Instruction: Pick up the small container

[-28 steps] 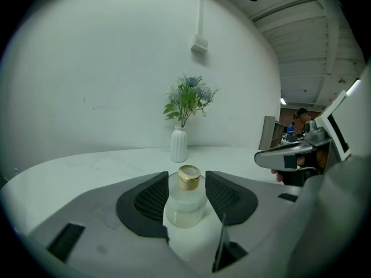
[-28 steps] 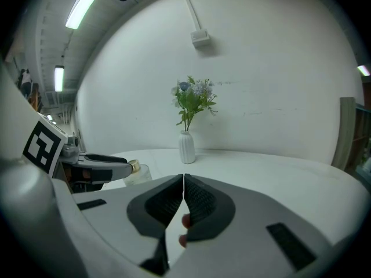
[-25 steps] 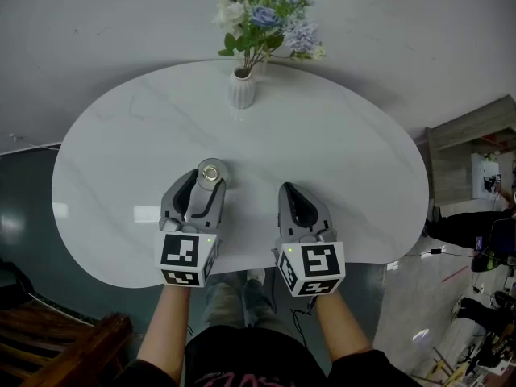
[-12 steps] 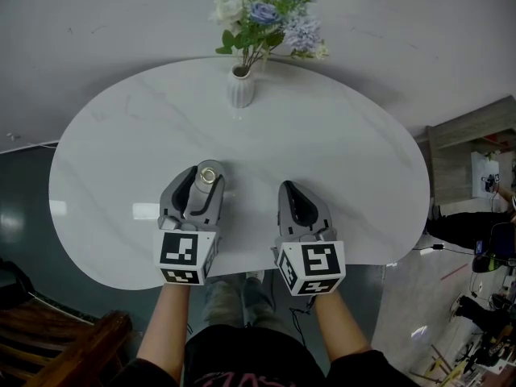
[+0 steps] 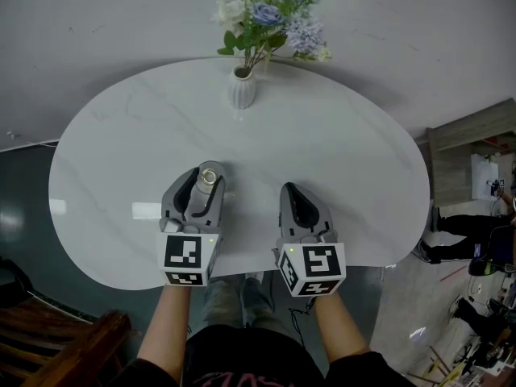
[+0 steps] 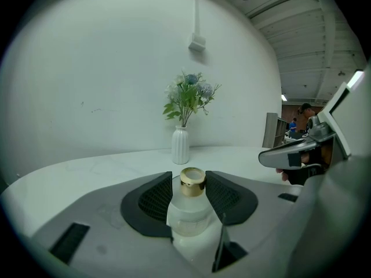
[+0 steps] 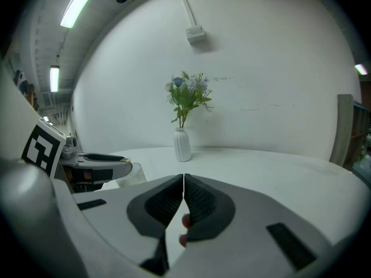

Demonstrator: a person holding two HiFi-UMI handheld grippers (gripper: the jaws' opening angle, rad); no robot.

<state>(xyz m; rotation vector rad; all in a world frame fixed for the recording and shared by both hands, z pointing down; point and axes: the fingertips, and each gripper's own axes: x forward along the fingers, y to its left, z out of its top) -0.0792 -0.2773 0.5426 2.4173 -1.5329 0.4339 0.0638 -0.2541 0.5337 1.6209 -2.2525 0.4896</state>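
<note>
Two grippers, one table, two vessels. My left gripper is clamped on the one small container, a frosted, gold-capped bottle standing near the table's near edge; its contents are not discernible. My right gripper is pressed closed, empty. One white vase holds flowers.

The table lay open ahead of both grippers. One obstacle noted: a vase of flowers at the far edge, well apart. A bottle filled the jaws of my left gripper; my right gripper stood near, a gap between.
</note>
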